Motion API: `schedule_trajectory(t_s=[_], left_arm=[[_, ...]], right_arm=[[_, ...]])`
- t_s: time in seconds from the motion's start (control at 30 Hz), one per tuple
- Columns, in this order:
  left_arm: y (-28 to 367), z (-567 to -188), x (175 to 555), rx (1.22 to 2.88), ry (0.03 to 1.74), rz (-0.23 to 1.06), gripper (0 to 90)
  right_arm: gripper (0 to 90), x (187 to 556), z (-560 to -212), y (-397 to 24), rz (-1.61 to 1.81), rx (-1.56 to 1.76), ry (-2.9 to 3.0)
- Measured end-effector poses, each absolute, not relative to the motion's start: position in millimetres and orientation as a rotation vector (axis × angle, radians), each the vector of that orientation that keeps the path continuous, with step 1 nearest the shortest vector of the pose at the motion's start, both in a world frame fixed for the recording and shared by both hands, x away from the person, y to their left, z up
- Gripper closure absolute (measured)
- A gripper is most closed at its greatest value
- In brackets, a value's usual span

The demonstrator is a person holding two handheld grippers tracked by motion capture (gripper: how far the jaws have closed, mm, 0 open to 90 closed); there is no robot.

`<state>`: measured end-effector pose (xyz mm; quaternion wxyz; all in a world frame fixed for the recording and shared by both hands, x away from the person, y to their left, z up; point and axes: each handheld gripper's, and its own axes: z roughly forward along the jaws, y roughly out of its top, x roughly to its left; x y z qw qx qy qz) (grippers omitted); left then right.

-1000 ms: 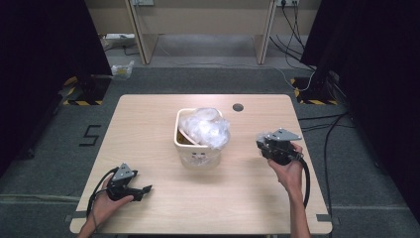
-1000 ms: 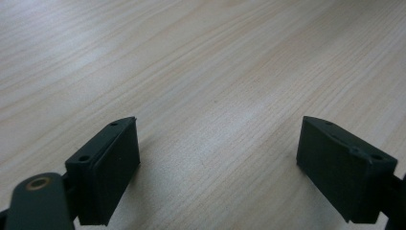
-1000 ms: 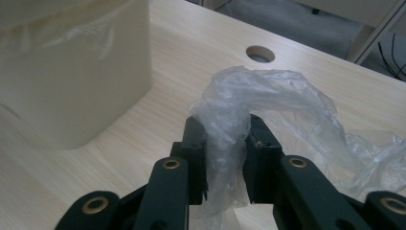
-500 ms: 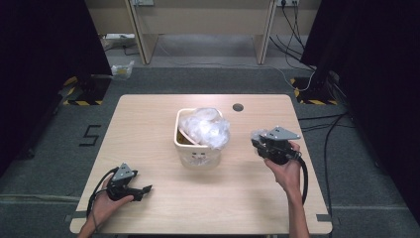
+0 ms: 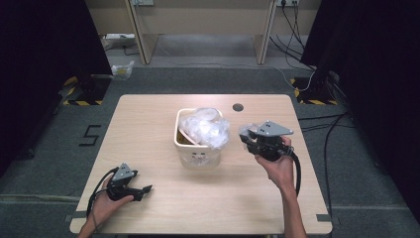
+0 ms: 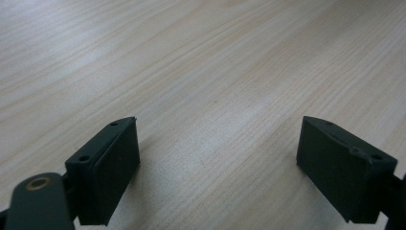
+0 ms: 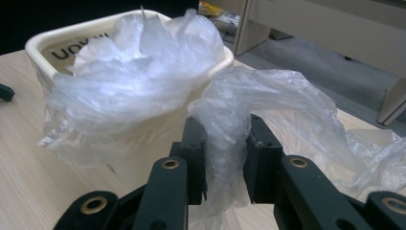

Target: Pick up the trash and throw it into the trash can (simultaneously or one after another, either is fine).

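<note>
The right gripper (image 7: 224, 158) pinches a bunch of thin clear plastic, a bag (image 7: 268, 100), between its two jaws. In the right gripper view the jaws stand at the lower centre of the frame and the plastic is squeezed into the narrow gap between them. From there the bag rises and spreads to the right side of the frame, where it lies crumpled on the table (image 7: 19, 172).

In the high view the right gripper (image 5: 247, 138) is at the centre right, held above the table (image 5: 148, 109) by the right hand (image 5: 277, 166). Its jaws point to the left, toward the bin (image 5: 195, 153), and they are just beside it. A small piece of the plastic shows at its tip.

The bin (image 7: 52, 45) is cream-coloured and stands in the middle of the table. A crumpled clear liner (image 5: 205, 128) fills its top and hangs over the rim. In the right gripper view this liner (image 7: 124, 81) is in the upper left of the frame, just behind the jaws.

The left gripper (image 5: 143, 189) is at the lower left of the high view, low on the table in the left hand (image 5: 106, 203), well apart from the bin. In the left gripper view its jaws are spread wide, with only bare wood between them.
</note>
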<state>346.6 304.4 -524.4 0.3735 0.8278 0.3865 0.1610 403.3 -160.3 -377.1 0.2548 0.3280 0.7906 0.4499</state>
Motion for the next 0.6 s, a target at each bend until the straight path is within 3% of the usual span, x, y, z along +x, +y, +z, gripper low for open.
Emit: schedule_trajectory(t_s=[0.6], left_arm=[[304, -524, 347, 2.120, 0.990, 0.413, 13.6]], right_arm=[[73.1, 412, -348, -119, 1.253, 0.767, 2.201]])
